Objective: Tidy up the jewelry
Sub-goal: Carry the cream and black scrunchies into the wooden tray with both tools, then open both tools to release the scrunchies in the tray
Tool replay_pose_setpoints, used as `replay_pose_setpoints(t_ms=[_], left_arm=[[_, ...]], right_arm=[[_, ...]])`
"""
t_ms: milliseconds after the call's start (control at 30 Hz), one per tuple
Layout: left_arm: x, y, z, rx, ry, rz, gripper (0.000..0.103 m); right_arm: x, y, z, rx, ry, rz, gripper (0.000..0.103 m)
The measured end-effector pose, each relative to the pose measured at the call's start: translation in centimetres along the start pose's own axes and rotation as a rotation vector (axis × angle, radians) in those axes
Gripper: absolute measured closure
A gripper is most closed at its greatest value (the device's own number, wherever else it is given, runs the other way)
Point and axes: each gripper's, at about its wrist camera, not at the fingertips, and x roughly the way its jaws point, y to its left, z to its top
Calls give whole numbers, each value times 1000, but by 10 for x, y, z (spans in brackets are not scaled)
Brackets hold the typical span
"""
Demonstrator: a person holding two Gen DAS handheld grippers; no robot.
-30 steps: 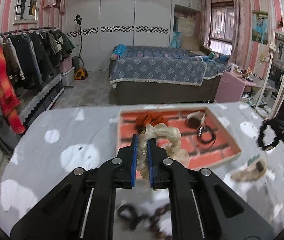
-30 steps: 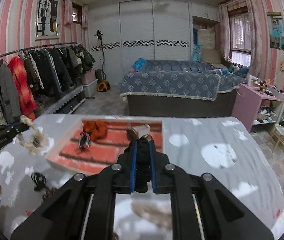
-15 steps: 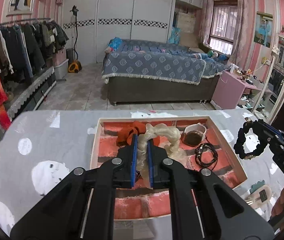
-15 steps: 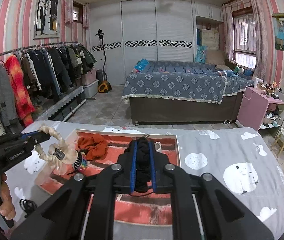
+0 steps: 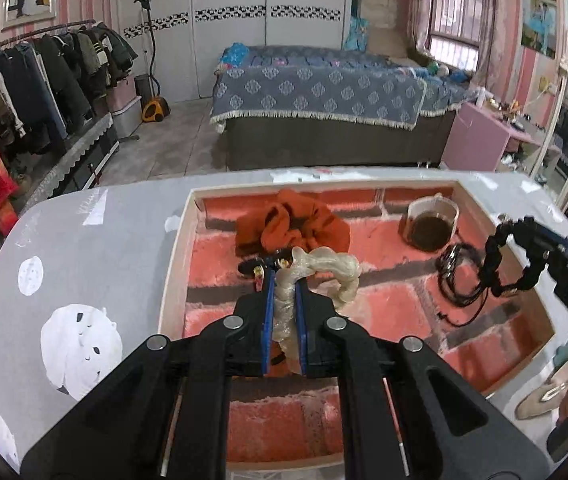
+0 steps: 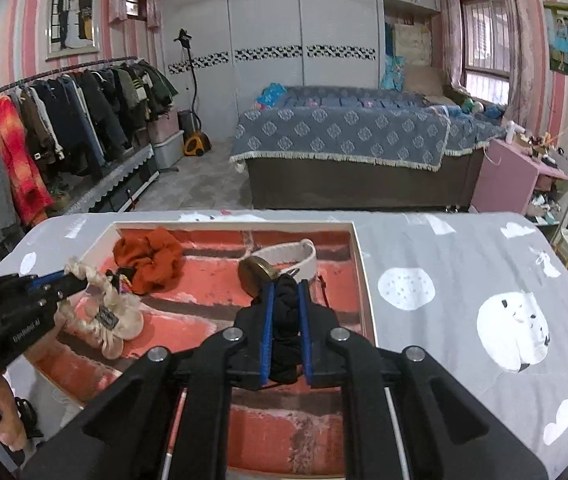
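A shallow tray (image 5: 176, 256) with a red brick-pattern lining sits on the grey table; it also shows in the right wrist view (image 6: 359, 264). My left gripper (image 5: 284, 276) is shut on a cream scrunchie (image 5: 335, 268) and holds it over the tray's middle. My right gripper (image 6: 285, 286) is shut on a black scrunchie (image 6: 285, 312) over the tray's right part; that scrunchie shows in the left wrist view (image 5: 499, 256). In the tray lie an orange scrunchie (image 5: 287, 228), a white-strap watch (image 5: 429, 226), a black hair tie (image 5: 455, 280) and a small clip (image 5: 254, 270).
The table cloth (image 6: 463, 280) is grey with white cartoon patches. A beige item (image 5: 539, 400) lies on the table right of the tray. Dark hair ties (image 6: 24, 408) lie left of the tray. A bed (image 6: 347, 148) and a clothes rack (image 6: 64, 132) stand behind.
Both grippers moved forward from beside the tray to over it, each still holding its scrunchie. The tray now fills the lower part of both views.
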Motion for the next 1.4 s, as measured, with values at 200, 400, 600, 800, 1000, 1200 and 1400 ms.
replay_pose_setpoints(t_ms=[200, 400, 600, 800, 1000, 1200, 1400], left_arm=[[10, -2, -5, -2, 34, 27, 93], [13, -1, -6, -6, 48, 41, 91], [15, -2, -6, 12, 51, 83, 91], [14, 2, -4, 13, 44, 116, 89], [13, 4, -3, 13, 37, 129, 72], [14, 4, -3, 19, 41, 127, 68], [15, 5, -3, 17, 48, 122, 68]], right_arm=[[17, -8, -6, 25, 54, -25, 91], [28, -9, -12, 19, 91, -48, 91], [37, -8, -16, 5, 123, -53, 91], [41, -9, -20, 3, 139, -58, 91], [45, -4, -20, -9, 147, -60, 91], [48, -2, -22, -13, 155, -63, 91], [49, -1, -22, -15, 157, -66, 88]])
